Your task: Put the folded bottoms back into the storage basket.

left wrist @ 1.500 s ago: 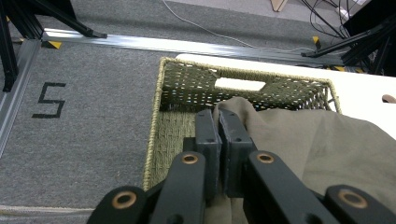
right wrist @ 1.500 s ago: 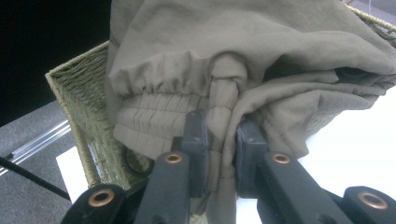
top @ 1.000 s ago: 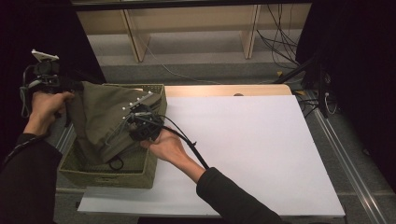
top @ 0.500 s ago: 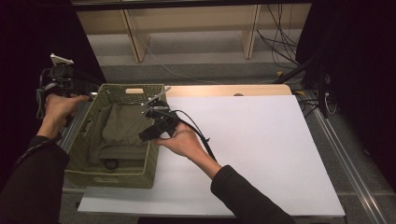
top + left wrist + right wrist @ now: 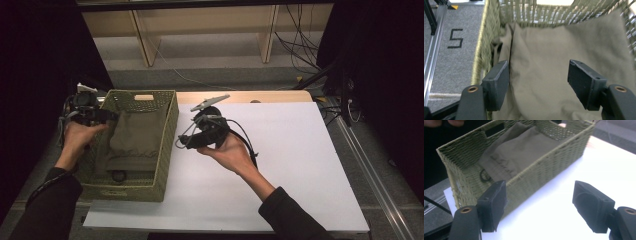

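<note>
Both claws backed off; cloth (image 5: 134, 137) now in basket (image 5: 167, 150).

Basket (image 5: 165, 131): woven, rough olive fibre. Cloth (image 5: 136, 137) inside it: matt khaki fabric, soft creases. Table sheet (image 5: 295, 165): smooth white, matt; gripper pads (image 5: 494, 205): matt black plastic.

- Olive cloth (image 5: 134, 137): a second ago bunched high over the woven basket (image 5: 167, 150) and pinched by both grippers; now lying flat inside it, released.
- Left gripper (image 5: 111, 115): jaws have just been opening, nothing between them; lowered to the basket's left rim.
- Right gripper (image 5: 181, 143): jaws parted, empty; withdrawn from the basket to above the white tabletop (image 5: 300, 160).
</note>
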